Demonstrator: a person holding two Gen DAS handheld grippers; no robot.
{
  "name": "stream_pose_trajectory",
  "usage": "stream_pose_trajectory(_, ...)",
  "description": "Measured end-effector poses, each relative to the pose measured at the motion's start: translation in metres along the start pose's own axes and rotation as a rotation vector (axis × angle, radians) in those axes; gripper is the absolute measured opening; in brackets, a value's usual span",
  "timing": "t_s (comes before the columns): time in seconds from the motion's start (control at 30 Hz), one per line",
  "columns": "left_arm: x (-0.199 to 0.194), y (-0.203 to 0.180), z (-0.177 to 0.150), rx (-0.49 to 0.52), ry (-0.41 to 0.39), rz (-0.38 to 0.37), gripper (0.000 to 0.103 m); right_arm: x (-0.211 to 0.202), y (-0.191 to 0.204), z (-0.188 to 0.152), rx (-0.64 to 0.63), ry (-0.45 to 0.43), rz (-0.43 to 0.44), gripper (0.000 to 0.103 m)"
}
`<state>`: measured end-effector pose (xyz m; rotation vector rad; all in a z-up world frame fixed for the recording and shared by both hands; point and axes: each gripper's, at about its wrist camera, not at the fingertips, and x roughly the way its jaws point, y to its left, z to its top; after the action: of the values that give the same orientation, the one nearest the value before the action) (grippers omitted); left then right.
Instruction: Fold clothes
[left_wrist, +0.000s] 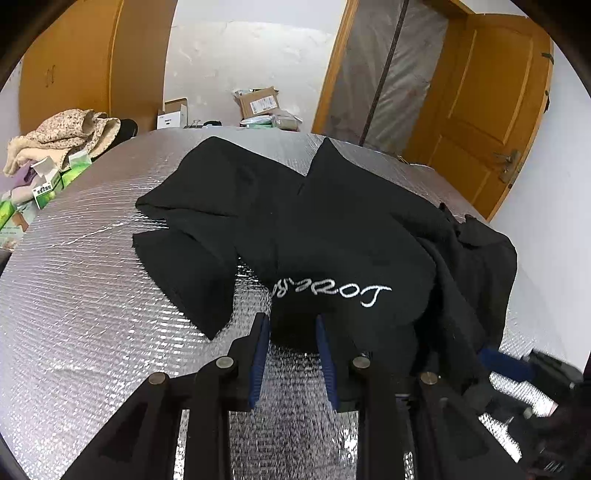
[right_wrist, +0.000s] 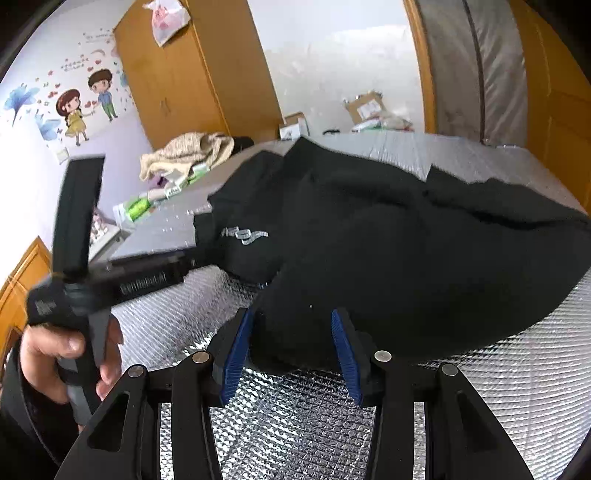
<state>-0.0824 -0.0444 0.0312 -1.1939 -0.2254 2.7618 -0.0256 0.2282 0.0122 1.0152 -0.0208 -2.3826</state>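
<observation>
A black garment (left_wrist: 332, 229) with white script lettering (left_wrist: 332, 290) lies crumpled on a silver quilted foil mat (left_wrist: 92, 288). My left gripper (left_wrist: 291, 325) stands at its near edge with its blue pads (left_wrist: 260, 350) apart, and a rounded fold of the cloth sits between the tips. In the right wrist view the garment (right_wrist: 406, 240) bulges between the blue pads (right_wrist: 345, 350) of my right gripper (right_wrist: 291, 328), whose jaws are wide. A hand (right_wrist: 48, 354) holds the left gripper (right_wrist: 147, 275) at the left of that view, pointing at the lettering.
A beige floral cloth pile (left_wrist: 62, 136) and green boxes (left_wrist: 48, 188) sit at the mat's far left. Cardboard boxes (left_wrist: 258, 103) stand beyond the far edge. An orange wardrobe (left_wrist: 92, 62) and a door (left_wrist: 491, 110) line the walls. The mat's right edge drops off near the garment.
</observation>
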Motion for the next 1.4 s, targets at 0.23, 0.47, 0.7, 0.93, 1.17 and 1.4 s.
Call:
stream_pose_trajectory(0.23, 0.017, 0.002, 0.002, -0.029, 0.037, -0.055, 0.027, 0.014, -0.005, -0.005, 0.016, 0.060, -0.023, 0.047)
stream_pose_trajectory(0.47, 0.021, 0.011, 0.001, -0.053, 0.048, -0.069, 0.009, 0.025, -0.014, -0.006, 0.061, 0.107, -0.015, 0.037)
stream_pose_trajectory(0.7, -0.007, 0.058, 0.008, -0.142, -0.054, 0.009, 0.007, 0.024, -0.007, 0.000, 0.057, 0.110, 0.047, 0.013)
stream_pose_trajectory(0.93, -0.047, 0.109, 0.023, -0.179, -0.176, 0.182, 0.006, 0.031, 0.027, 0.003, -0.005, 0.137, 0.221, 0.012)
stream_pose_trajectory(1.17, -0.055, 0.163, 0.034, -0.253, -0.143, 0.308, 0.007, 0.042, 0.053, 0.000, -0.066, 0.192, 0.306, 0.029)
stream_pose_trajectory(1.4, -0.073, 0.162, 0.006, -0.291, -0.148, 0.251, 0.008, 0.027, 0.050, 0.016, -0.087, 0.102, 0.311, 0.031)
